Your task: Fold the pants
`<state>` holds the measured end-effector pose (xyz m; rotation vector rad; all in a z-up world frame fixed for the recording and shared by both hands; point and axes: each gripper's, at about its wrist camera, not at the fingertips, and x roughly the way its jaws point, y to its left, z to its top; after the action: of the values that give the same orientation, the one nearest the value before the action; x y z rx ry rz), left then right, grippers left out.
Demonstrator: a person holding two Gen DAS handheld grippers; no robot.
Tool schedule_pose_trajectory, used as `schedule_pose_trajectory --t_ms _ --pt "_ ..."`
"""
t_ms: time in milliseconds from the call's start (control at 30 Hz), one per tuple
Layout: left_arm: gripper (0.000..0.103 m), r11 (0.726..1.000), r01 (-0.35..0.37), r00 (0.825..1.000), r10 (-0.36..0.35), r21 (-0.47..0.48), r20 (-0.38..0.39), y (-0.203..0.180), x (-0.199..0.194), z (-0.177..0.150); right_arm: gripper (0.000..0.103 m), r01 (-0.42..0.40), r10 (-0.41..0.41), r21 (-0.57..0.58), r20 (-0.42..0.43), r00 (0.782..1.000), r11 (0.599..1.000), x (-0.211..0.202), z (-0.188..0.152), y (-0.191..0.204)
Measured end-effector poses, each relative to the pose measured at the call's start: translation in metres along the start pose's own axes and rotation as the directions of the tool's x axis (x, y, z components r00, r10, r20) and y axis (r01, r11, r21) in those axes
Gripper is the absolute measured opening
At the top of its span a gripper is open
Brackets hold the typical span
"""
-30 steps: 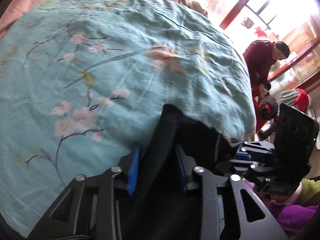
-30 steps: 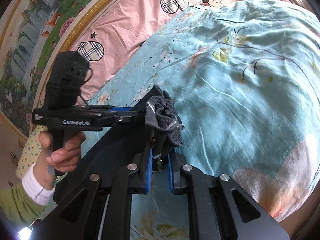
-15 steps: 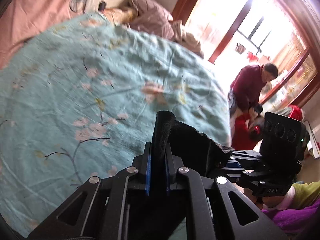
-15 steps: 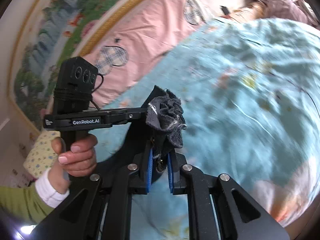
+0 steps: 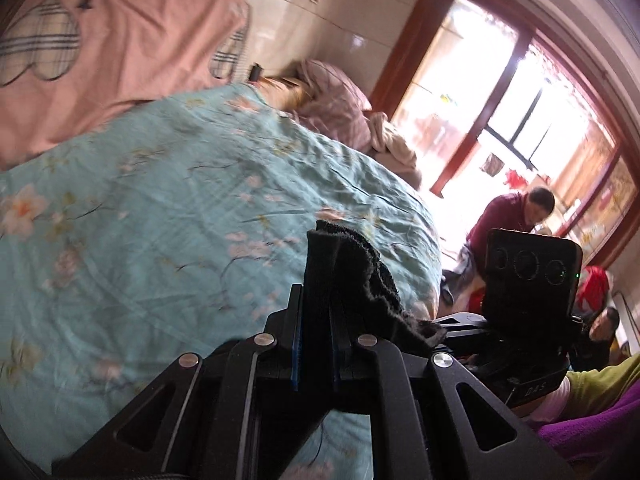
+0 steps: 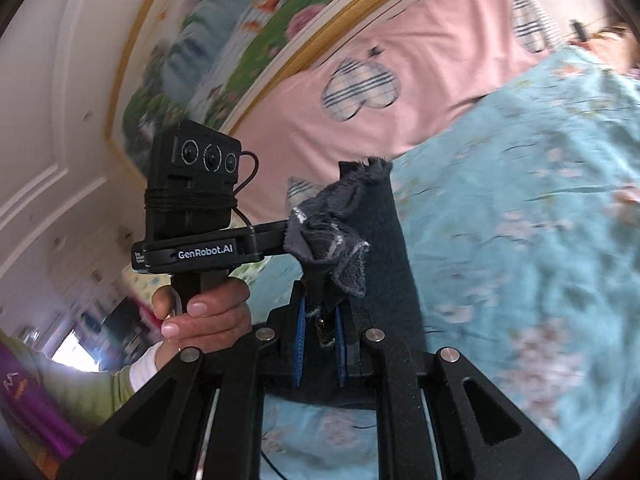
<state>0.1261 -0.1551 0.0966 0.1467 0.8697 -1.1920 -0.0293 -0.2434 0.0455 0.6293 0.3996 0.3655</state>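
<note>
The left gripper (image 5: pixel 315 344) pinches a dark fold of the pants (image 5: pixel 344 276), which stick up beyond its jaws. The right gripper (image 6: pixel 320 344) clamps another bunched edge likewise. Both hold the pants above the floral bedspread (image 5: pixel 160 208).

Both wrist views look closely along their fingers, sharing the bedspread (image 5: pixel 160 208).
</note>
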Motion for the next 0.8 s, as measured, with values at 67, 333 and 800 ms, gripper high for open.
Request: schedule_pose_trajectory --t_ms 67,333,800 --pt "0.009 0.999 -0.011 1.0 0.011 -0.032 0.016 0.009 -0.012 -0.011 0.014 -0.024 0.023 -0.014 -0.034 0.999 1.0 0.015 -0.003 0.007" --pt "0.009 0.982 -0.054 0.997 0.061 -0.181 0.039 0.054 -0.034 -0.064 0.014 -0.068 0.063 -0.024 -0.172 0.983 0.997 0.072 -0.021 0.015" --pt "0.007 0.926 -0.091 0.995 0.103 -0.366 0.013 0.104 -0.018 -0.122 0.015 0.014 -0.035 -0.067 -0.325 0.945 0.998 0.127 -0.051 0.006"
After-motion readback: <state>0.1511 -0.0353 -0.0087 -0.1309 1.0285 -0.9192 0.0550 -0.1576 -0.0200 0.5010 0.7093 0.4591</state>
